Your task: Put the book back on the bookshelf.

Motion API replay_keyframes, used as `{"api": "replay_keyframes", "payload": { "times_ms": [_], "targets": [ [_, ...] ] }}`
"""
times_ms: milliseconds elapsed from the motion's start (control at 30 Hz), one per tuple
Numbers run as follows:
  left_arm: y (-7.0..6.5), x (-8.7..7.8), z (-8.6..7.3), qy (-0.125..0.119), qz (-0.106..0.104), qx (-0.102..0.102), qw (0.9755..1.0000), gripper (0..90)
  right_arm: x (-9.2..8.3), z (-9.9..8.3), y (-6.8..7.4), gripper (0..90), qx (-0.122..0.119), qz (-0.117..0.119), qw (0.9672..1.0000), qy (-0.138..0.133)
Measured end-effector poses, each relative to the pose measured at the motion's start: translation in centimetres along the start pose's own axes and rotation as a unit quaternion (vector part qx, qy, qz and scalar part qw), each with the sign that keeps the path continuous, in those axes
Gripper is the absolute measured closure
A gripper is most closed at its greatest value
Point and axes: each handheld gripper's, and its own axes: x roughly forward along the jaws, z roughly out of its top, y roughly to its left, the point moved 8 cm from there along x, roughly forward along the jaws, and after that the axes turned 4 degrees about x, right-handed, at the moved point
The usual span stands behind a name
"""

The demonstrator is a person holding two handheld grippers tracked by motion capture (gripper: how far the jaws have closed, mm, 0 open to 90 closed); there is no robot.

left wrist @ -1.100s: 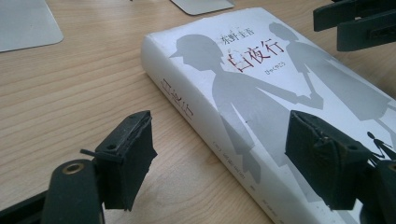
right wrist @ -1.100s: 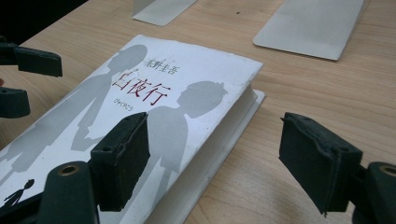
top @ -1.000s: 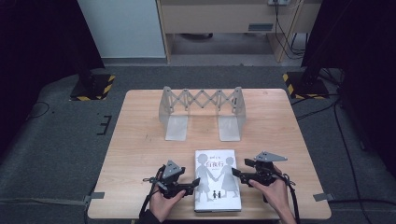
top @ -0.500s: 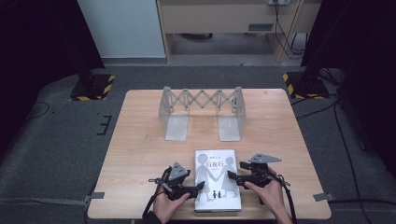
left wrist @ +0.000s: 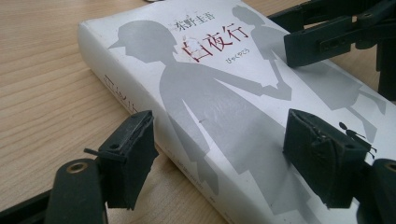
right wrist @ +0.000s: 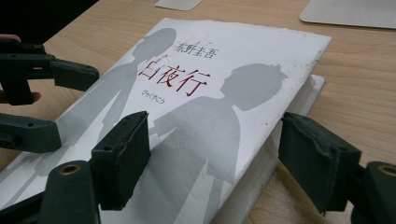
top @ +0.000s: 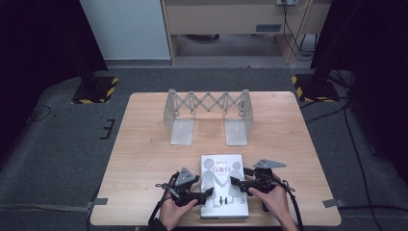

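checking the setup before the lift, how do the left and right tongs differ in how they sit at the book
The left tongs sit at the spine side of the book, low on the cover; the right tongs sit at the page-edge side, slightly farther up. One left pad hangs beside the spine over the table; one right pad hangs off the page edge. Both are open, straddling an edge, gripping nothing.

This looks like a lab set up for recording, not a home or an office. A lone wooden desk [top: 144, 159] stands on grey carpet [top: 57, 159], its near corners taped to the floor [top: 333, 203]. Dark curtains [top: 38, 38] close in both sides. Black stands rise from bases with yellow-and-black hazard stripes [top: 95, 89], one off each far corner of the desk, and cables [top: 356, 144] trail across the carpet.
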Motion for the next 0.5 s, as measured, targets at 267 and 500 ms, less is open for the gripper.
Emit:
{"api": "replay_keyframes", "payload": {
  "times_ms": [267,500],
  "targets": [
    [-0.10,0.19,-0.01,-0.004,-0.009,-0.003,0.9999,24.1,0.12,0.11,0.19,26.0,-0.015,-0.001,0.9999,-0.001],
    [-0.08,0.08,0.05,-0.007,-0.010,-0.005,0.9999,23.7,-0.30,0.64,0.30,28.1,-0.023,-0.005,0.9997,-0.006]
  ]
}}
